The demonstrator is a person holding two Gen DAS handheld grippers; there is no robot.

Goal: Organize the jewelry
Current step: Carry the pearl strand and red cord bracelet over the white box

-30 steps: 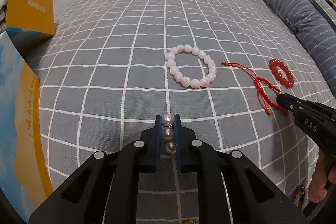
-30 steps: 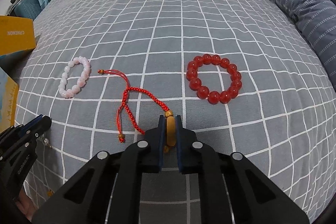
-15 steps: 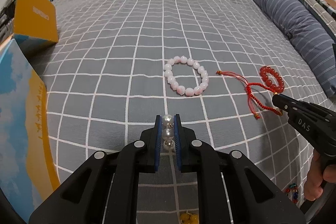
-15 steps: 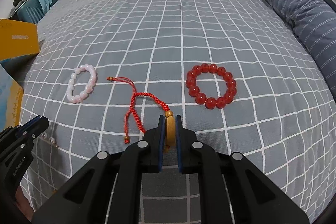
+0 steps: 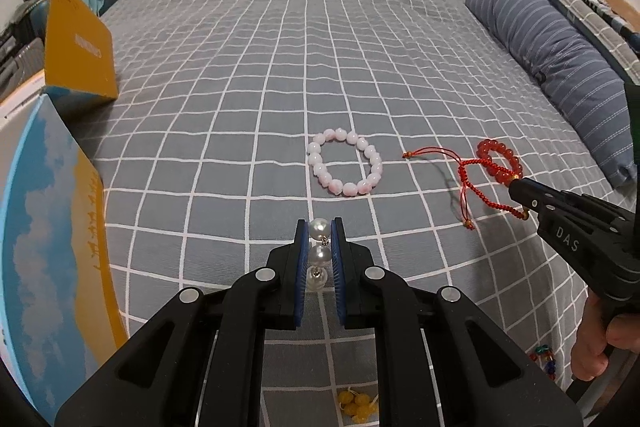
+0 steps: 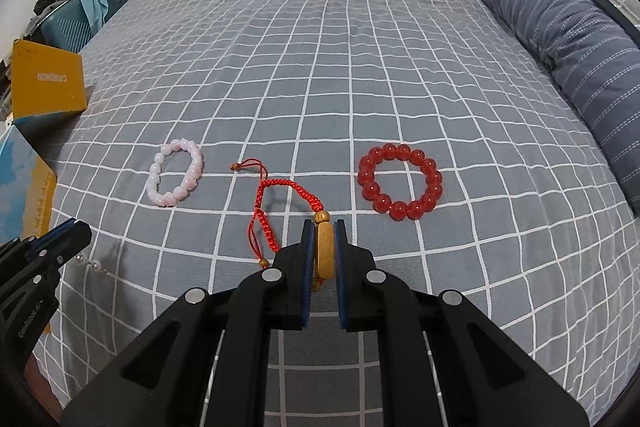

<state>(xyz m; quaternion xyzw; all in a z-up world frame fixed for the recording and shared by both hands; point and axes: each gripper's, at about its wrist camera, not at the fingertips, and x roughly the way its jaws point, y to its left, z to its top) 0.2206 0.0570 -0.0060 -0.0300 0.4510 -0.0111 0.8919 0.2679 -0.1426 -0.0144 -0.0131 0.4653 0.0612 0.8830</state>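
Mid-carry: left gripper (image 5: 320, 241) jaws clamp the pearl strand (image 5: 319, 254); right gripper (image 6: 323, 241) jaws pinch the red cord bracelet (image 6: 286, 201) by its gold charm. Next, I place each on the bed (image 6: 320, 67) by the pink bracelet (image 6: 175, 178).

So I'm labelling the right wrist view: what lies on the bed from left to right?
Yellow box → pink bracelet → red cord bracelet → red bead bracelet → striped pillow.

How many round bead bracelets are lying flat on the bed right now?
2. The pink bead bracelet lies left of the red cord bracelet; the red bead bracelet lies right of it. Others may be out of view.
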